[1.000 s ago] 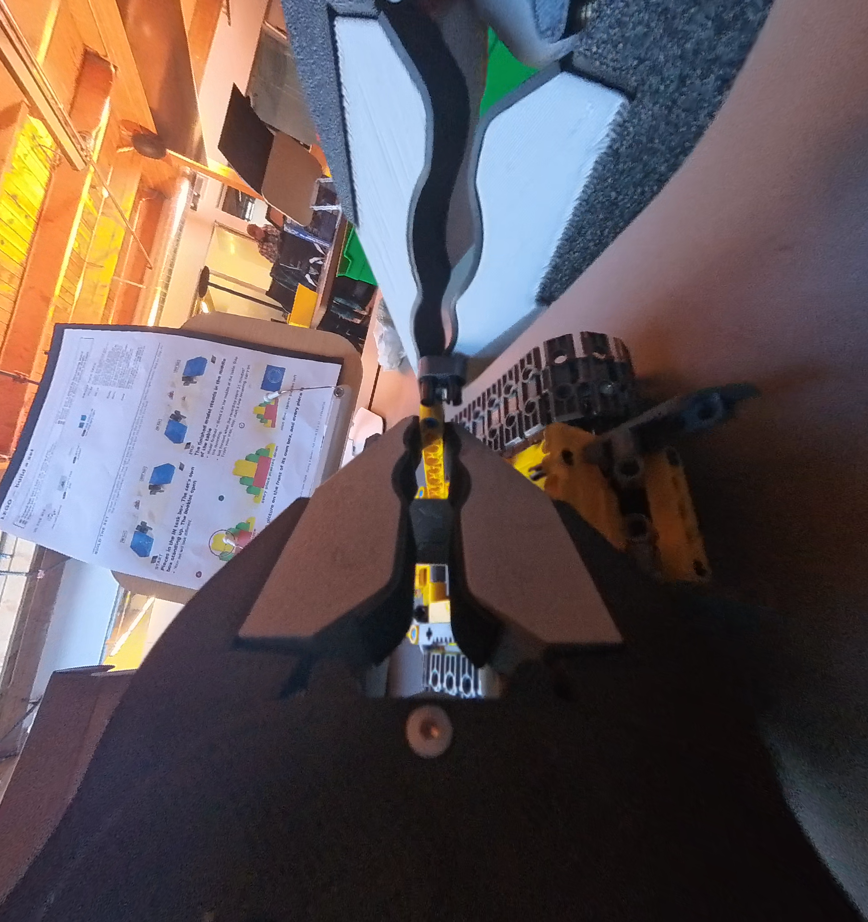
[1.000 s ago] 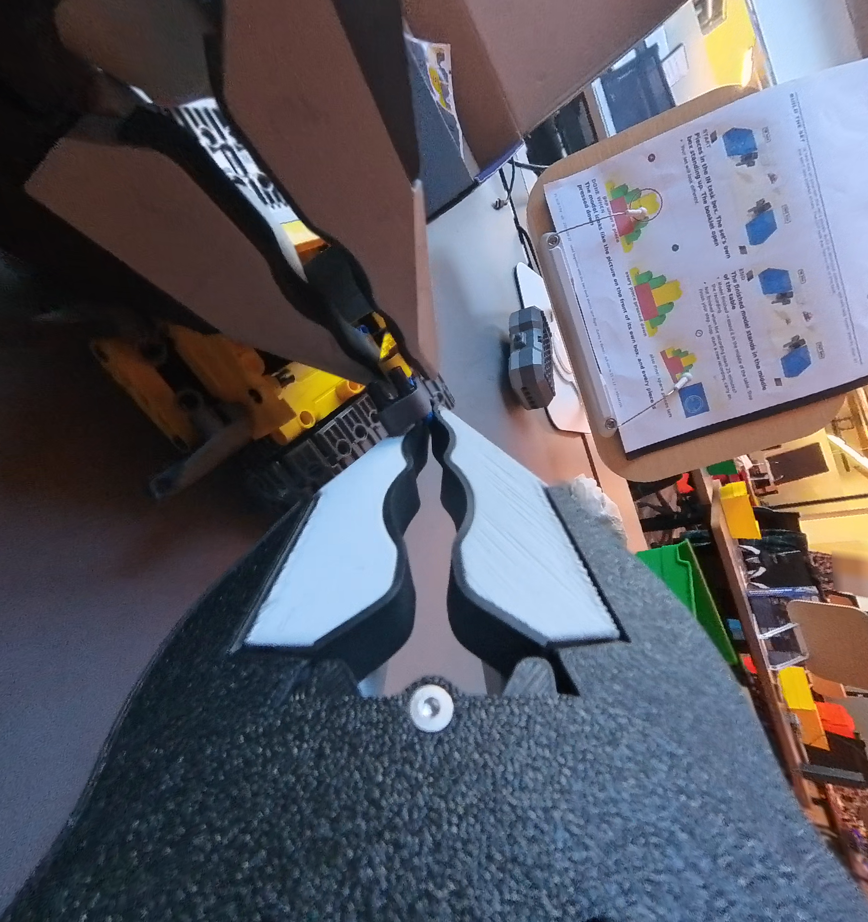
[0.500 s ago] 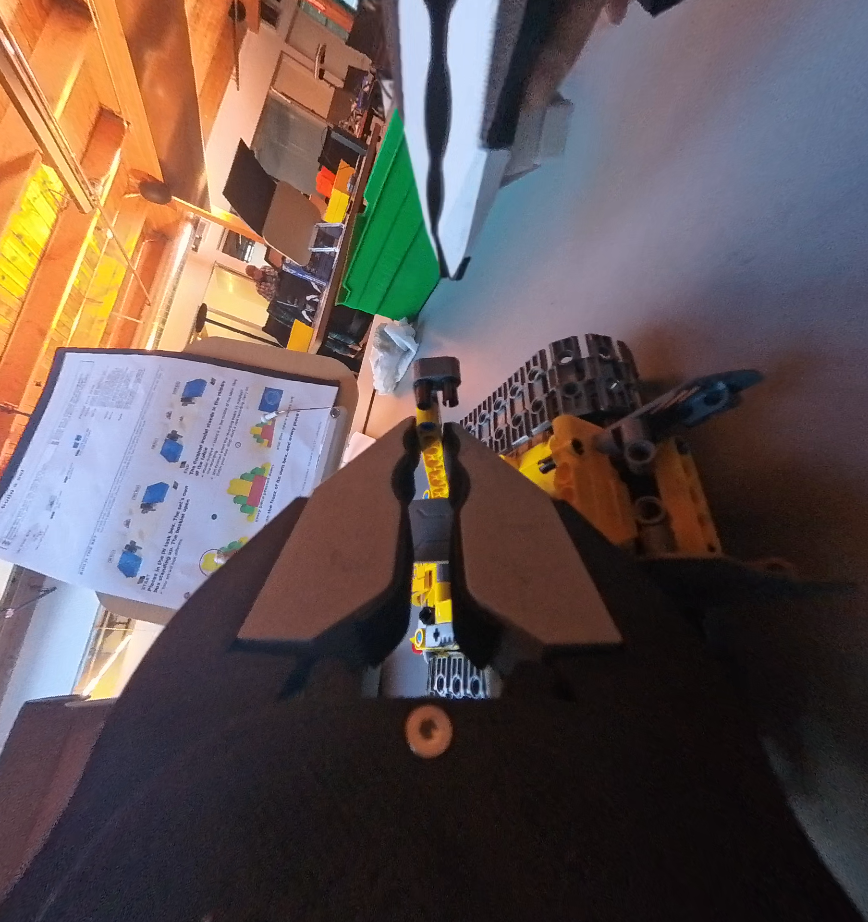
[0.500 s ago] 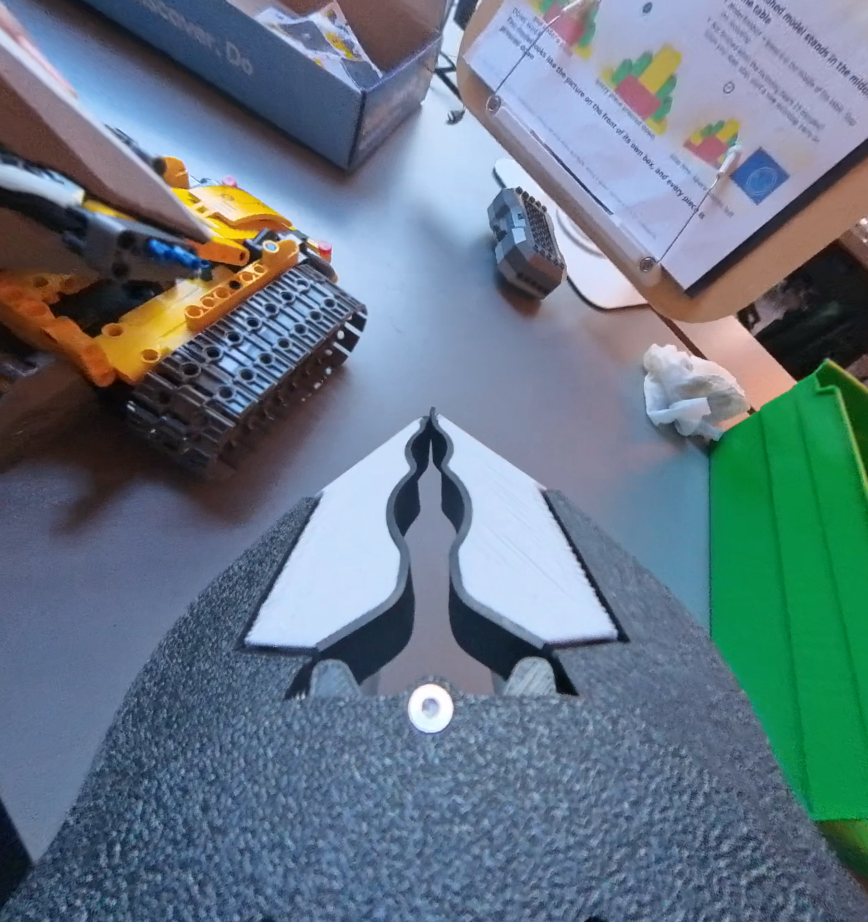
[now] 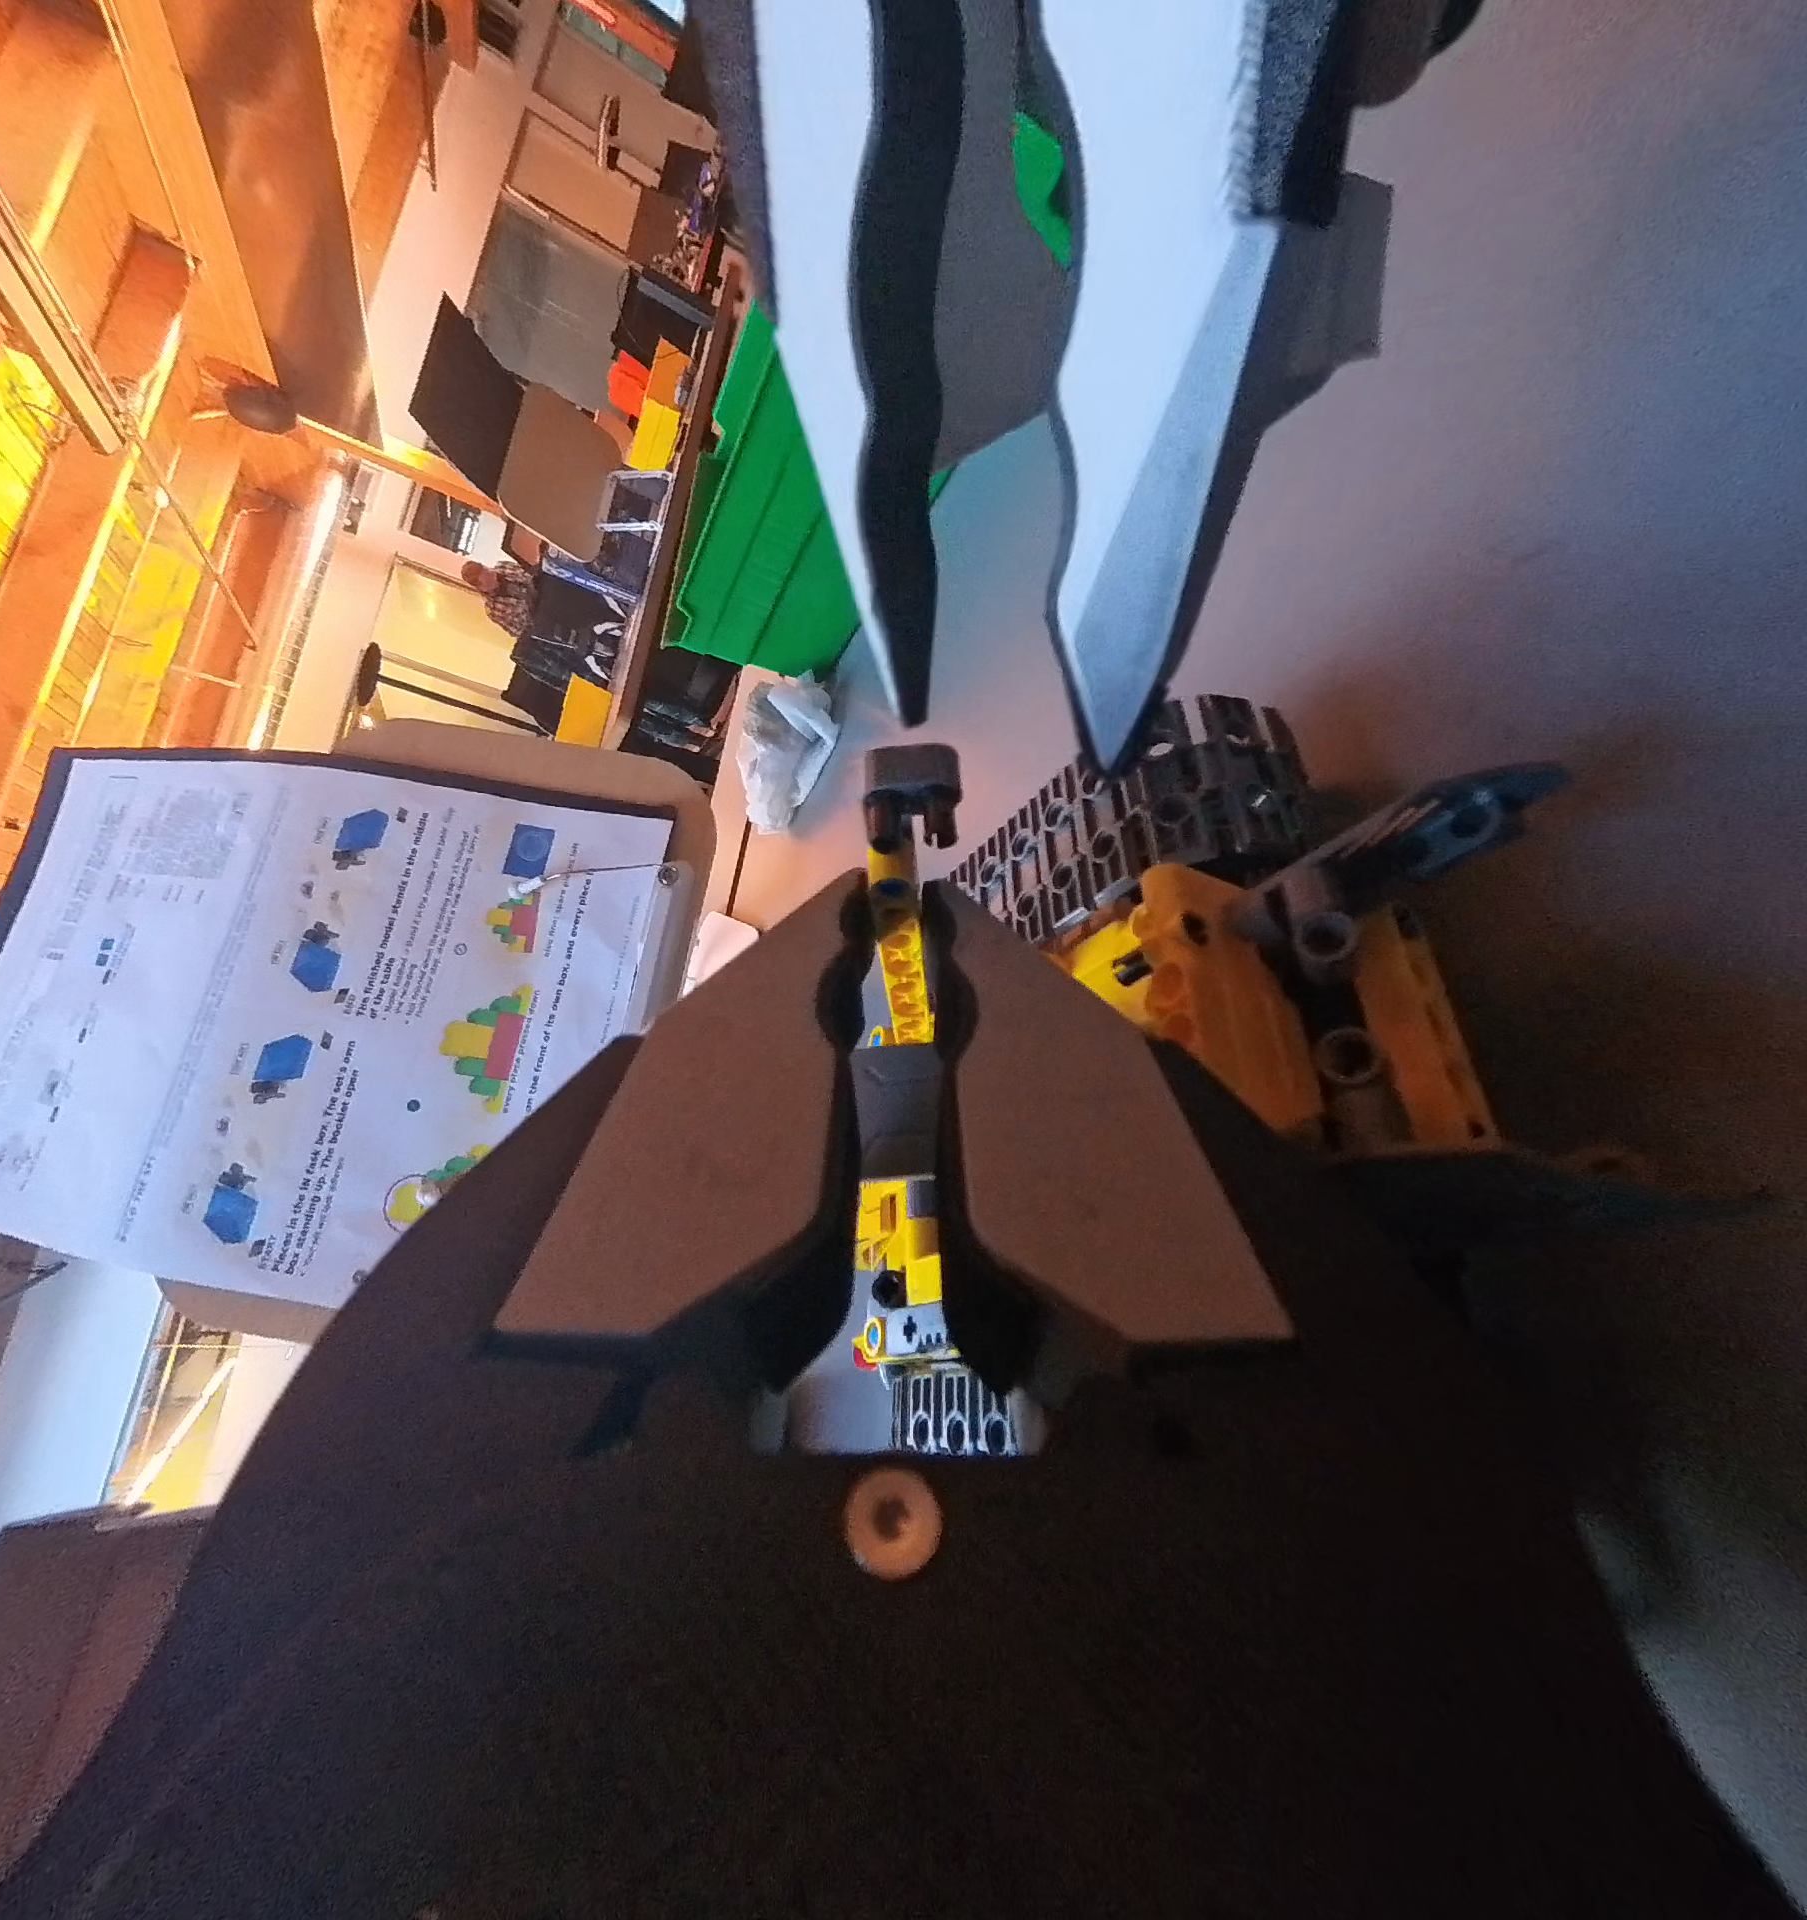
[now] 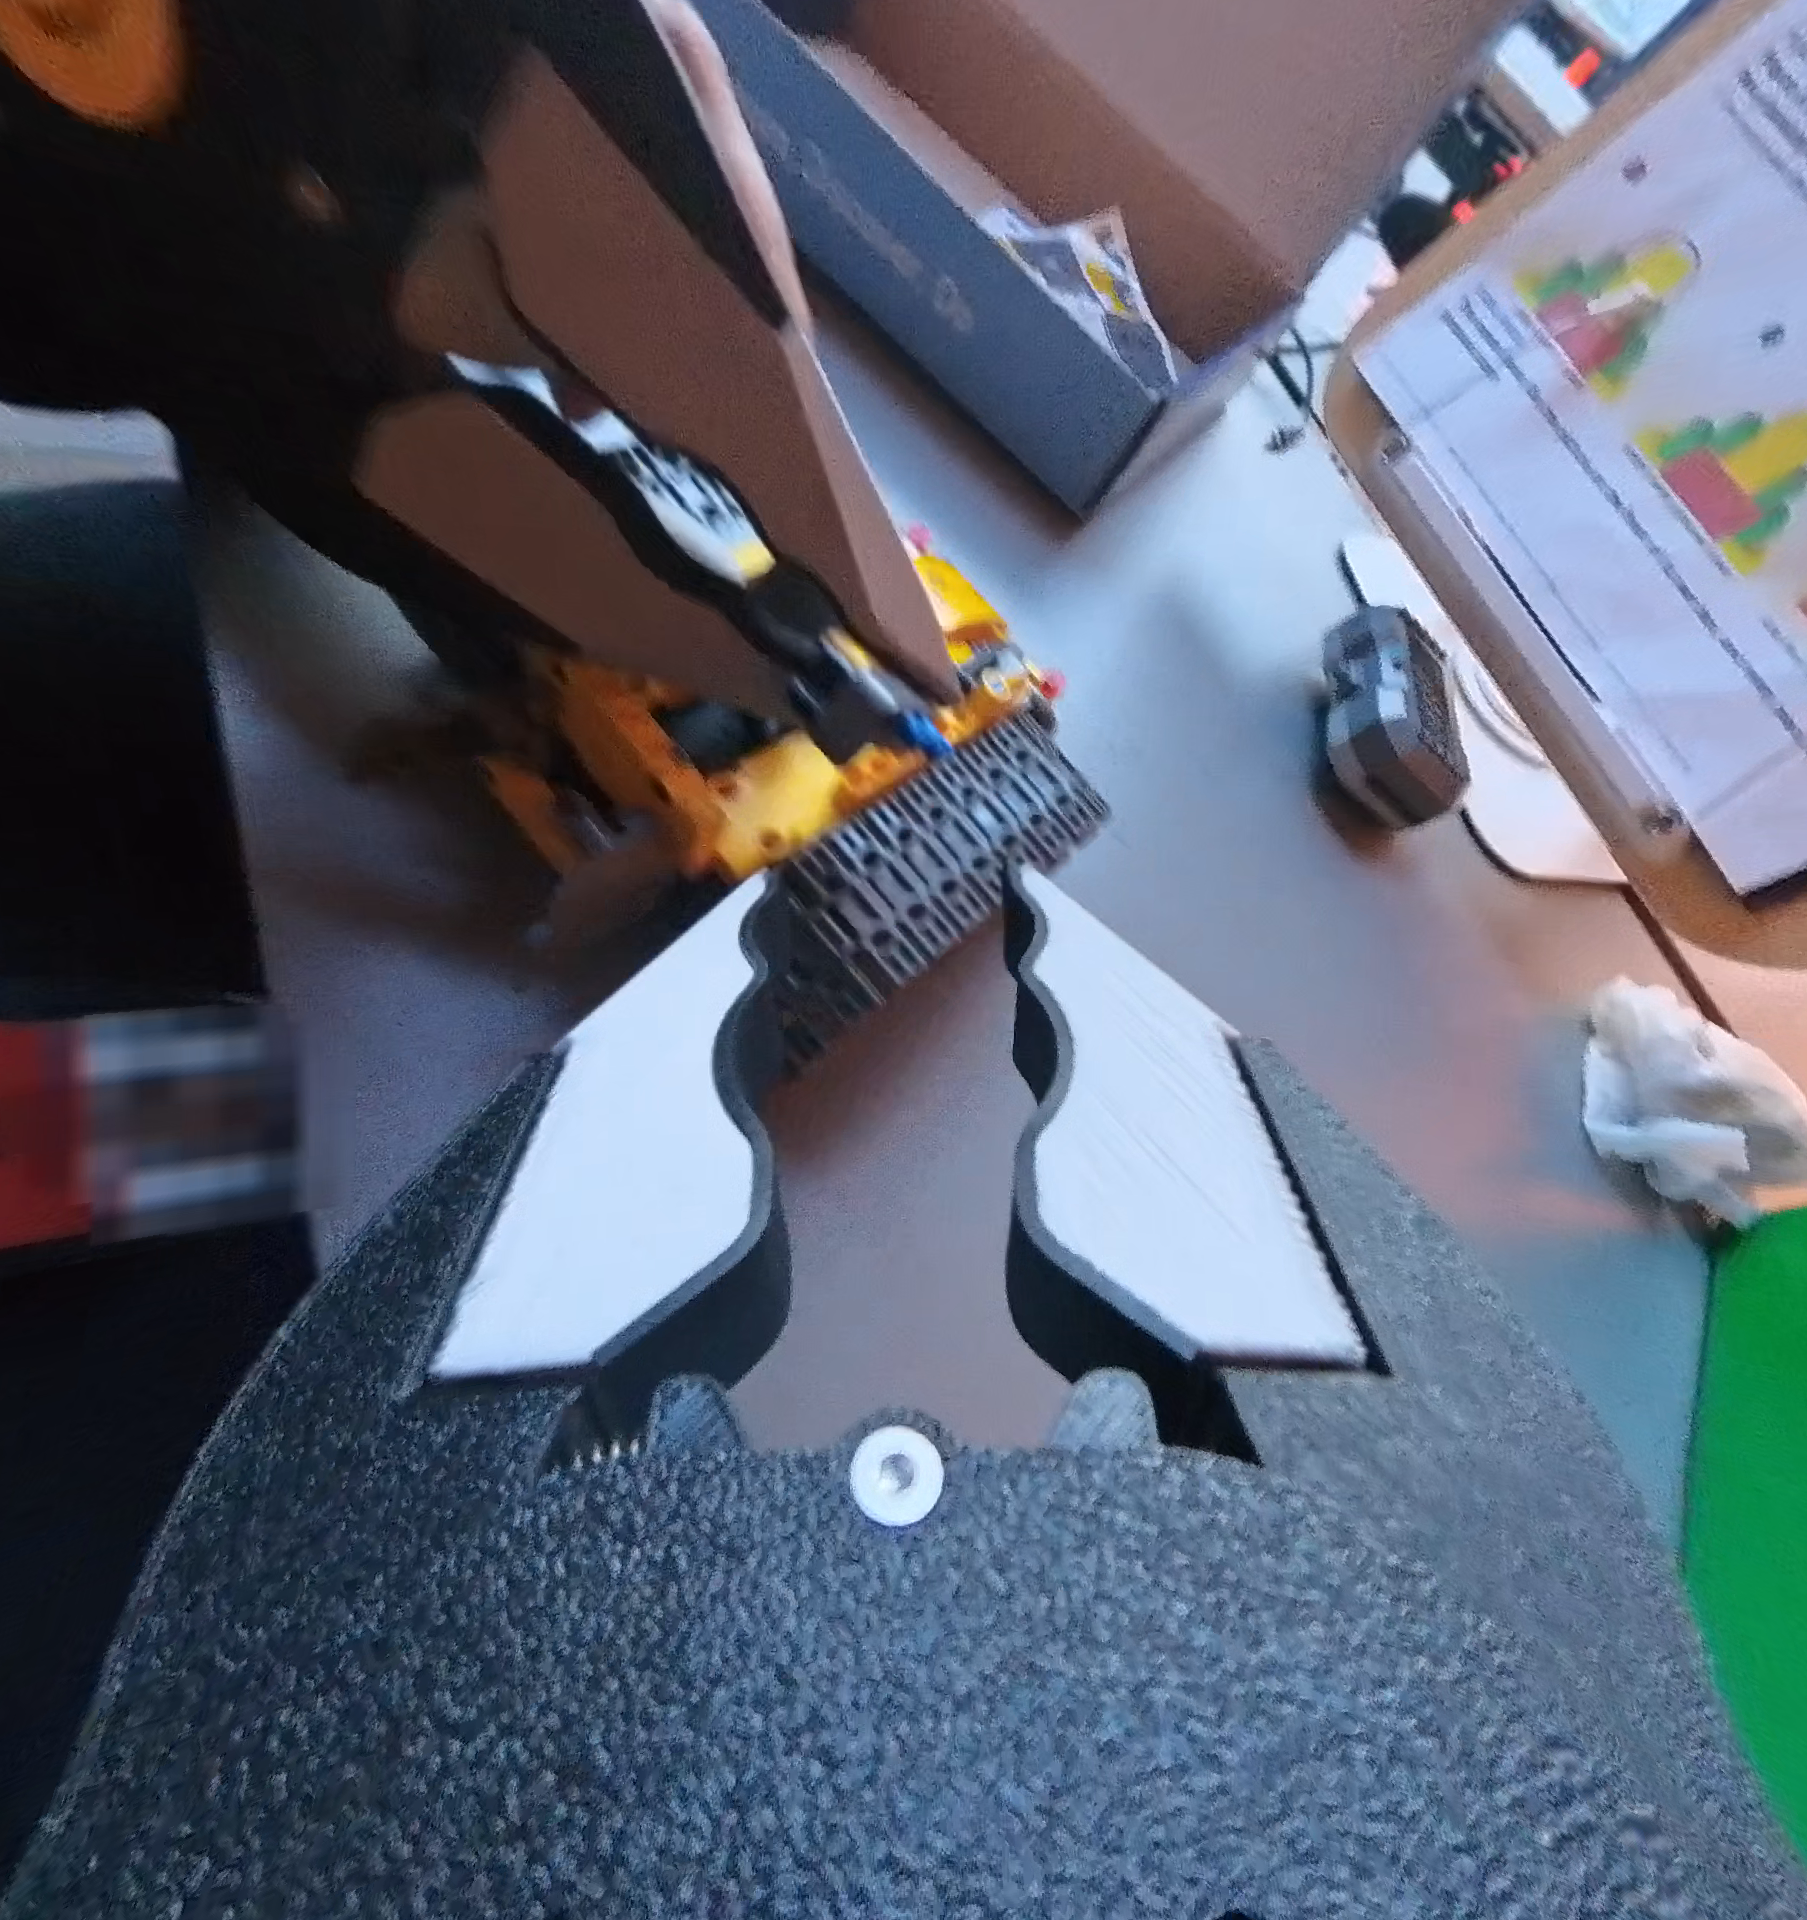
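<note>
The left gripper (image 5: 896,899) is clenched on a yellow beam (image 5: 901,940) of the toy bulldozer (image 5: 1231,977), a brick-built model with grey tracks (image 5: 1138,821) standing on the grey table (image 5: 1605,520). The beam's long axis runs straight out along the left jaws and past their tips, ending in a small dark connector (image 5: 911,784) that points away from the camera toward the right gripper (image 5: 1013,738). The rest of the model sits just right of the left jaws, with a dark grey arm (image 5: 1439,831) sticking out farther right.

The right gripper (image 6: 883,904) is released, its white fingers (image 6: 629,1164) spread with nothing between them but table and the end of the tracks (image 6: 930,842) just beyond the tips. In the left wrist view one tip hangs just above the connector and the other over the tracks; contact cannot be told.

Half a second ago the right jaws were closed and well back from the model; now they are parted and close in at the beam's end. A second ago they were pinched at that connector. The left grip is unchanged throughout.

Beyond the right jaws lie a small grey block (image 6: 1392,722), a crumpled tissue (image 6: 1688,1112), a green bin (image 6: 1782,1558), a cardboard box (image 6: 982,291) and an instruction sheet (image 5: 296,997) on a stand.
</note>
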